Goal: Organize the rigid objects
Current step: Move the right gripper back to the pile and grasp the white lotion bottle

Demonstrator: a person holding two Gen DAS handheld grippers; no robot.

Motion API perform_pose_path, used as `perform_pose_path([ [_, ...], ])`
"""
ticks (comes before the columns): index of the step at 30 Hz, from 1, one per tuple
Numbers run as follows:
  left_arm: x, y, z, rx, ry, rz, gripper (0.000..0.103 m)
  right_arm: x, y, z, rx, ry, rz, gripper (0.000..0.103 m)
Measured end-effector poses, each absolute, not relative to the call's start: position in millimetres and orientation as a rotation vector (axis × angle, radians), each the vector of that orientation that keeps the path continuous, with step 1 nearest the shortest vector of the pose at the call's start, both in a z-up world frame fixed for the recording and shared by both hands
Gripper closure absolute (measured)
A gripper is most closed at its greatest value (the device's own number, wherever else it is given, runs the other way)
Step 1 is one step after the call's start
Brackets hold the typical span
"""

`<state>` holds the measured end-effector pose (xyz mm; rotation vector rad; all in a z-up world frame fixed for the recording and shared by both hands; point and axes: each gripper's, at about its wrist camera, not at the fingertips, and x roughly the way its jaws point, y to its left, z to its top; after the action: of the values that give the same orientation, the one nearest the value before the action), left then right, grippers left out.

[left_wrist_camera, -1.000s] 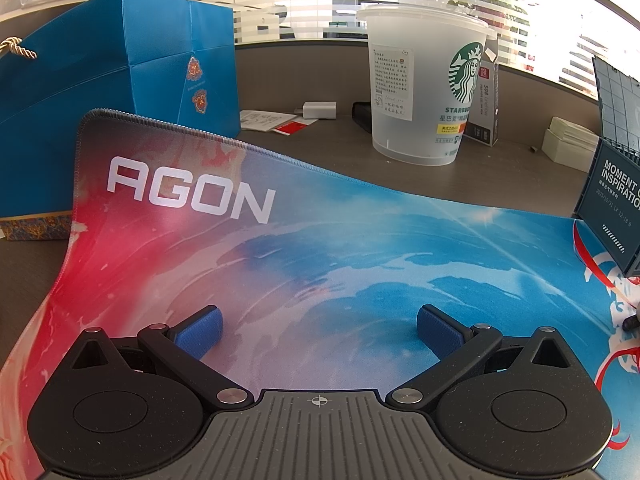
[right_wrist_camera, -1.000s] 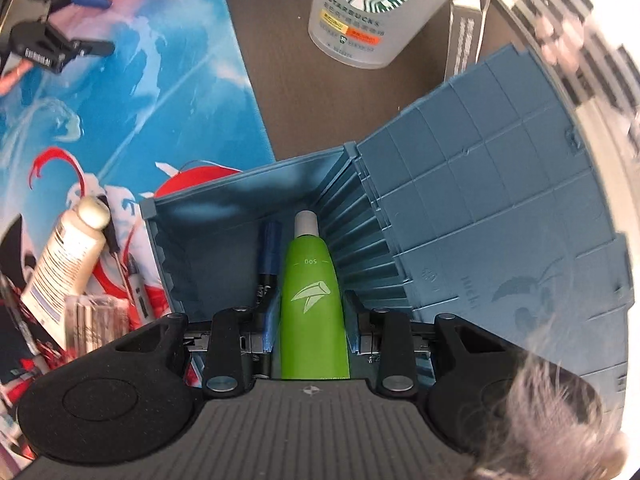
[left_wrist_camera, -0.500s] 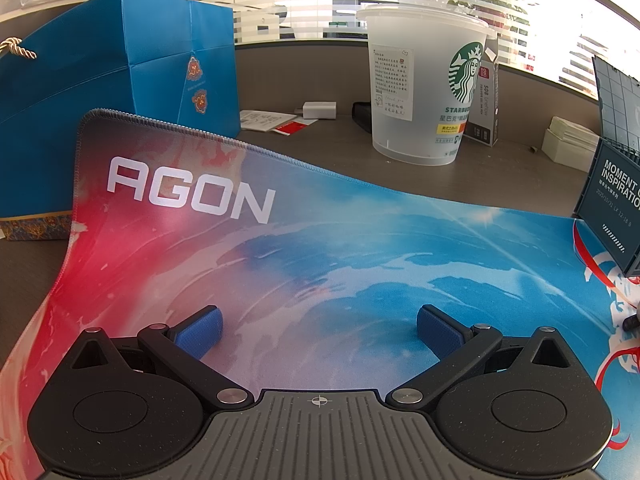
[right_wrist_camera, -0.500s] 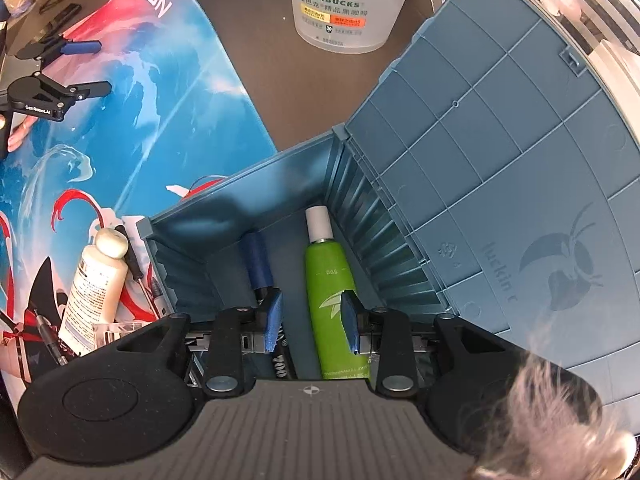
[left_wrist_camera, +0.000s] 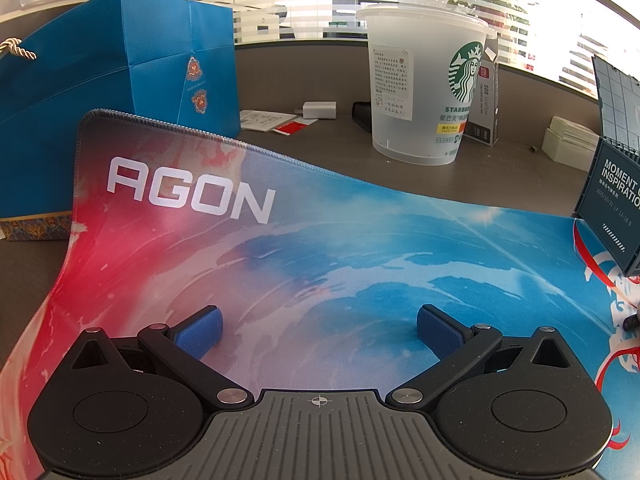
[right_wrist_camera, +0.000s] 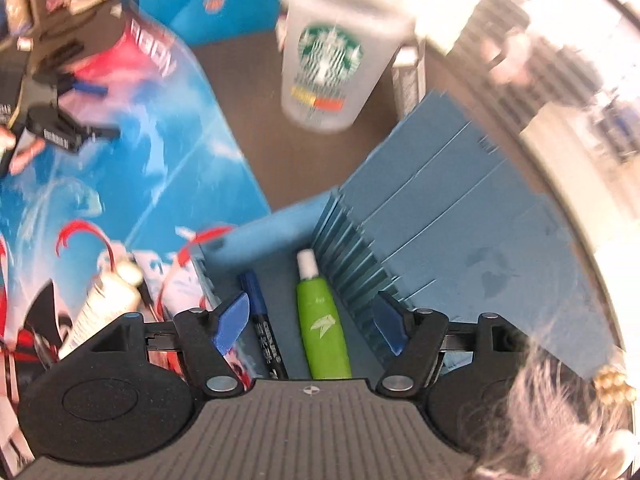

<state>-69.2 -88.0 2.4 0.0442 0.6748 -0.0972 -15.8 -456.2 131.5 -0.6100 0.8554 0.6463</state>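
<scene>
In the right wrist view a green tube (right_wrist_camera: pixel 323 322) with a white cap lies on the floor of the blue crate (right_wrist_camera: pixel 260 236), beside a blue marker (right_wrist_camera: pixel 262 320). My right gripper (right_wrist_camera: pixel 310 326) hangs above the crate, its jaws opening, far from the tube's sides and gripping nothing. A white tube (right_wrist_camera: pixel 106 304) lies on the mat left of the crate. In the left wrist view my left gripper (left_wrist_camera: pixel 318 330) stands open over the AGON mat (left_wrist_camera: pixel 280 248), with nothing between its blue pads. The crate's side (left_wrist_camera: pixel 616 196) shows at that view's right edge.
A frosted Starbucks cup (left_wrist_camera: pixel 424 92) stands on the dark desk behind the mat, with a small carton (left_wrist_camera: pixel 486 108) beside it. A blue gift bag (left_wrist_camera: pixel 112 92) stands at the back left. The crate's lid (right_wrist_camera: pixel 472 232) stands open to the right. Pens and small items lie near the white tube.
My right gripper let go of the green tube, which now lies in the crate, then spread its jaws and rose away. The left gripper has not moved.
</scene>
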Motion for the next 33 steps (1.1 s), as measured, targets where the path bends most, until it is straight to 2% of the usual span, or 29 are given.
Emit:
perform_pose_path([
  [1,-69.2,-88.0,2.3,0.044,0.675,-0.097,0.000,-24.6,-456.8,135.2,-0.593,0.816,0.621,0.025],
  [2,-69.2,-88.0,2.4,0.044,0.675,-0.097,0.000,-35.2,-456.7,138.4,-0.573,0.766,0.575,0.014],
  [6,-69.2,-88.0,2.4,0.045,0.675,-0.097,0.000,-89.8,-446.3,136.6,-0.482,0.582,0.545,0.000],
  [9,-69.2,-87.9,2.5,0.044,0.675,-0.097,0.000,-129.3,-431.9,121.4,-0.446,0.494,0.563,0.000],
  [15,-69.3,-88.0,2.5,0.044,0.675,-0.097,0.000,-178.6,-396.1,76.9,-0.410,0.486,0.559,0.000],
  [26,-69.4,-88.0,2.6,0.044,0.675,-0.097,0.000,-182.7,-368.4,35.6,-0.300,0.508,0.519,0.000],
  [29,-69.4,-88.0,2.7,0.044,0.675,-0.097,0.000,-176.6,-363.2,28.8,-0.296,0.529,0.494,0.004],
  [30,-69.4,-88.0,2.7,0.044,0.675,-0.097,0.000,-173.9,-360.5,25.7,-0.300,0.541,0.487,0.009],
  [31,-69.4,-88.0,2.7,0.044,0.675,-0.097,0.000,-171.9,-358.4,22.9,-0.304,0.551,0.484,0.014],
  [33,-69.4,-88.1,2.7,0.044,0.675,-0.097,0.000,-166.7,-355.5,18.1,-0.315,0.570,0.459,0.035],
])
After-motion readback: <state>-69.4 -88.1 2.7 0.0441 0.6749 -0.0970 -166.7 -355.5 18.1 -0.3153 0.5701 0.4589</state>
